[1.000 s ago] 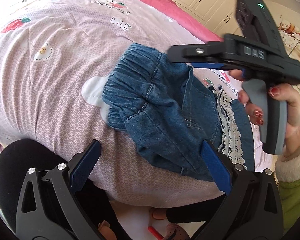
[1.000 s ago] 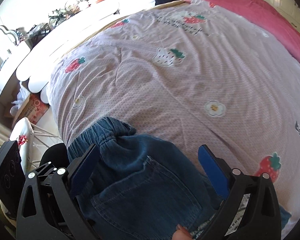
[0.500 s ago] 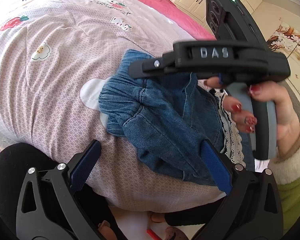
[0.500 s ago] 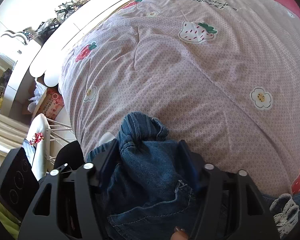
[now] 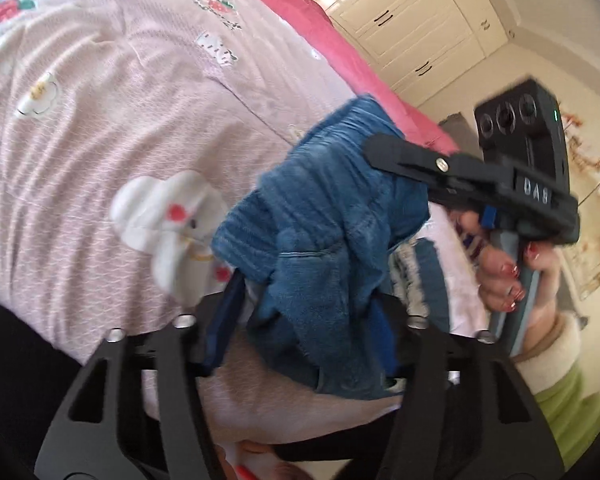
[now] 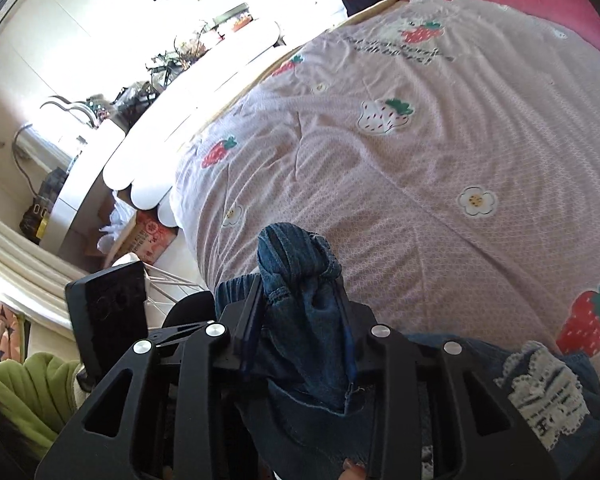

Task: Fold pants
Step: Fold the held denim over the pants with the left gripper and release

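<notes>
Small blue denim pants (image 5: 332, 208) lie bunched near the front edge of a pink strawberry-print bedspread (image 5: 100, 120). My left gripper (image 5: 306, 292) is closing on a fold of the denim, which fills the gap between its blue pads. My right gripper (image 6: 298, 288) is also closing and pinches the gathered waistband (image 6: 296, 256), lifting it off the bed. From the left wrist view the right gripper (image 5: 380, 148) reaches over the pants from the right, held by a hand (image 5: 500, 276) with red nails. A white lace trim (image 6: 540, 384) on the pants shows at lower right.
A darker pink cover (image 5: 320, 28) lies along the bed's far side, with cream wardrobes (image 5: 400, 12) behind. A white scalloped desk (image 6: 140, 168) with clutter and a cardboard box (image 6: 152, 236) stand beyond the bed's left edge. A green sleeve (image 6: 40, 392) is at lower left.
Both grippers went from wide open to closed around the denim. The right gripper took the waistband and raised it; the pants are now more bunched and pulled up.
</notes>
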{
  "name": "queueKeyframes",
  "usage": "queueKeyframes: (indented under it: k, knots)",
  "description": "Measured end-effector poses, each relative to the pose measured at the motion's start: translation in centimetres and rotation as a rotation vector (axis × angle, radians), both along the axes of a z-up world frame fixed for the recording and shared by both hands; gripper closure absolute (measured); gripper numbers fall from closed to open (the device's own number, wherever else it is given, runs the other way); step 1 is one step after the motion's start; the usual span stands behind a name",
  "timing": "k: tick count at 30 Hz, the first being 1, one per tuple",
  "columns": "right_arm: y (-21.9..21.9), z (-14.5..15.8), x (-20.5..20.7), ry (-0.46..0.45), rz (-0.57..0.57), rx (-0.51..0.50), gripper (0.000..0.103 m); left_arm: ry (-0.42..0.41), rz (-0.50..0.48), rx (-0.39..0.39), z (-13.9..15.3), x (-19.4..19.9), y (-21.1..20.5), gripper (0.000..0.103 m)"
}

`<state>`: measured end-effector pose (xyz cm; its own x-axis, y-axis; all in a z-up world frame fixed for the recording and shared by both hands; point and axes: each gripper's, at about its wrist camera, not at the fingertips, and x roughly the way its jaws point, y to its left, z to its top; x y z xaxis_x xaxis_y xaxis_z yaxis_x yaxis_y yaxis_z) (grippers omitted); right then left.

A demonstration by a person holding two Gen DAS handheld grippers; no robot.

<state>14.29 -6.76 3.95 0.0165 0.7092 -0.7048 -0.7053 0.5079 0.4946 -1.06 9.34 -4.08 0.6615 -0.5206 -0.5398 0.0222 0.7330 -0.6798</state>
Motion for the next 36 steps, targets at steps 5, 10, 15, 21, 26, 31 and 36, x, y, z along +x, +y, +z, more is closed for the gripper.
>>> queueKeyframes:
  k: [5,10,15,21,26,31,36]
  knots:
    - [-2.9,1.2,0.2,-0.019,-0.041,0.033,0.072,-0.081,-0.027,0.069,2.7,0.0,-1.6,0.074]
    - [-6.7,2.7,0.1,-0.057,-0.083,0.051,0.072,-0.136,-0.077,0.141,5.4,0.4,-5.0,0.074]
    - [-11.3,3.2,0.3,-0.067,-0.131,0.047,0.072,-0.175,-0.144,0.208,6.8,1.0,-9.7,0.074]
    - [-16.7,1.7,-0.3,-0.053,-0.197,0.058,0.069,-0.182,-0.222,0.243,6.3,1.5,-14.4,0.074]
    - [-20.2,-0.3,-1.1,-0.022,-0.245,0.062,0.063,-0.174,-0.289,0.277,5.4,1.5,-17.7,0.074]
    - [-24.4,-1.1,-2.0,0.003,-0.316,0.087,0.051,-0.166,-0.357,0.294,4.7,1.2,-20.3,0.073]
    - [-26.3,-0.9,-3.3,-0.010,-0.352,0.076,0.045,-0.161,-0.447,0.311,3.7,0.7,-22.9,0.070]
